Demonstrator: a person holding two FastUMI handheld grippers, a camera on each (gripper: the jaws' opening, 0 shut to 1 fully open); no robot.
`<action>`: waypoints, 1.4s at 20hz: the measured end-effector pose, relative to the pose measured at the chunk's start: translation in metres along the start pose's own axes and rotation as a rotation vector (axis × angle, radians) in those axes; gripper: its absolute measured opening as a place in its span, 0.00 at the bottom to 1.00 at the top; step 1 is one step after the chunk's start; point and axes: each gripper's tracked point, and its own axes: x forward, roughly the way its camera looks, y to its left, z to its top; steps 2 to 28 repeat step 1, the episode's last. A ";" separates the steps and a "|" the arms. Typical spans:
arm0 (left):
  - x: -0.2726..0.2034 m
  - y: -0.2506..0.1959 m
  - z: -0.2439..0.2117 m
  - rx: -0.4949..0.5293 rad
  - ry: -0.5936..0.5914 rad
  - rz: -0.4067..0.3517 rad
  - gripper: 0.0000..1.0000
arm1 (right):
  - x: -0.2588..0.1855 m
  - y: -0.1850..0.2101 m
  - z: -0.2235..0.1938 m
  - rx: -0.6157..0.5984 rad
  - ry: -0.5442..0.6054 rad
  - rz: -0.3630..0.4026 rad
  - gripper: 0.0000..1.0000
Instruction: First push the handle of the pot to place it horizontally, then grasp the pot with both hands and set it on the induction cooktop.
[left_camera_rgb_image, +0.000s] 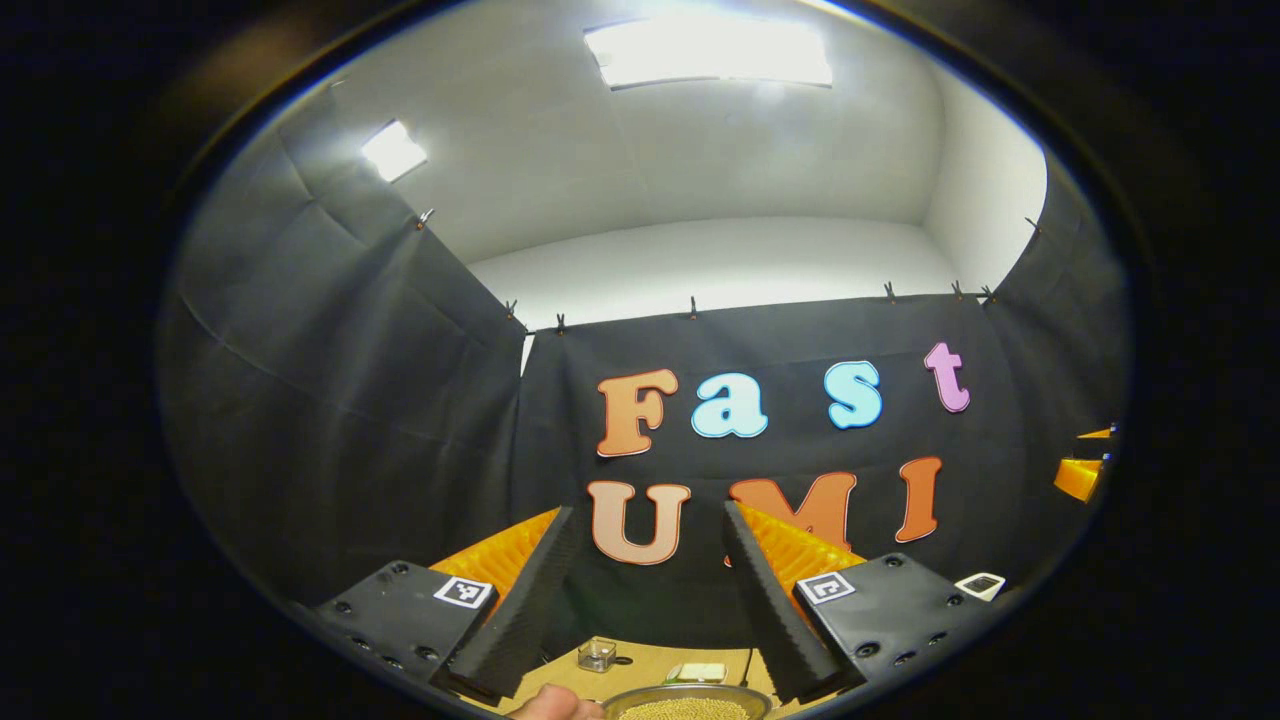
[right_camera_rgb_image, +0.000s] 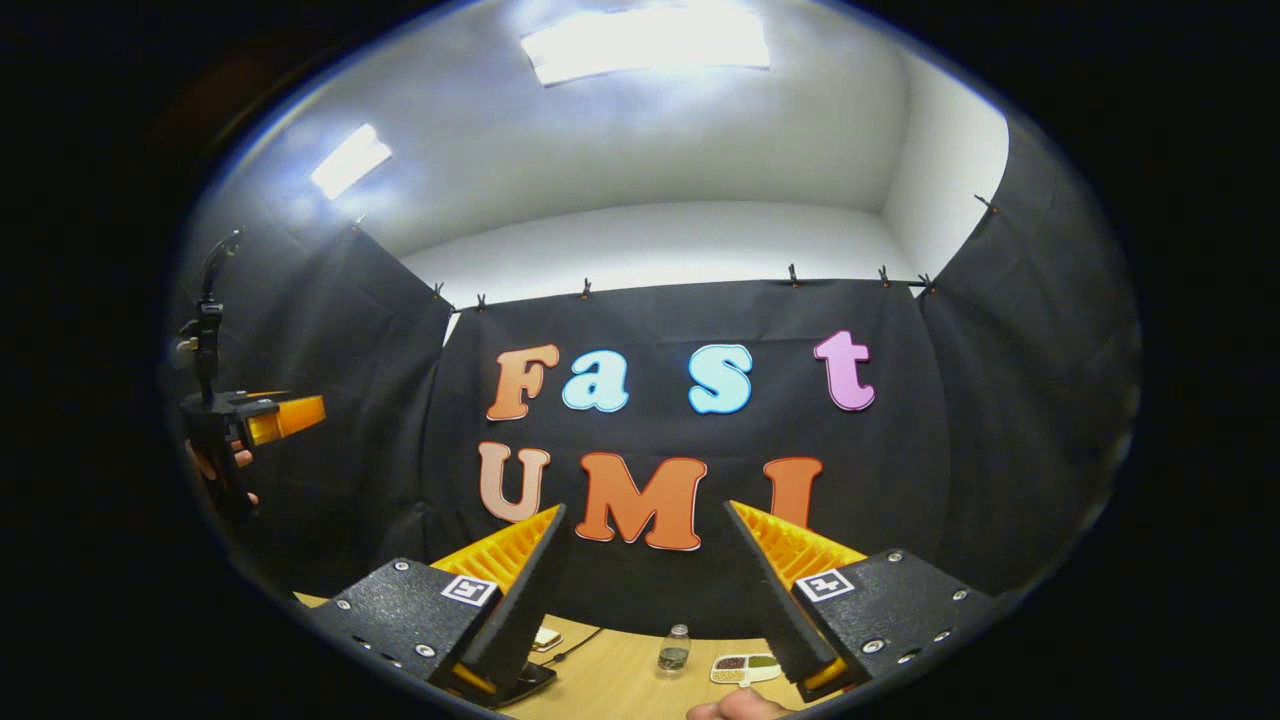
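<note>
Both grippers' jaws wide, empty, above wooden table (right_camera_rgb_image: 620, 680) with small bottle (right_camera_rgb_image: 675, 648), black-draped booth behind.

wooden table (right_camera_rgb_image: 620, 680) carries a small bottle (right_camera_rgb_image: 675, 648) and divided dish (right_camera_rgb_image: 745, 667).

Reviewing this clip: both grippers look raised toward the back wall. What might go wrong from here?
1. The left gripper and right gripper both stand open, aimed high at the wall; only the pot's rim shows at the bottom edge, so the descent starts with little sight of the handle.
2. A small bottle and a divided dish stand on the table; a wide sweep may knock them.
</note>
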 end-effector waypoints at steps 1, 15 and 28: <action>-0.001 0.001 0.001 -0.001 -0.002 0.005 0.98 | 0.002 0.001 -0.001 0.016 0.004 0.000 0.93; -0.001 0.001 0.001 -0.001 -0.002 0.005 0.98 | 0.002 0.001 -0.001 0.016 0.004 0.000 0.93; -0.001 0.001 0.001 -0.001 -0.002 0.005 0.98 | 0.002 0.001 -0.001 0.016 0.004 0.000 0.93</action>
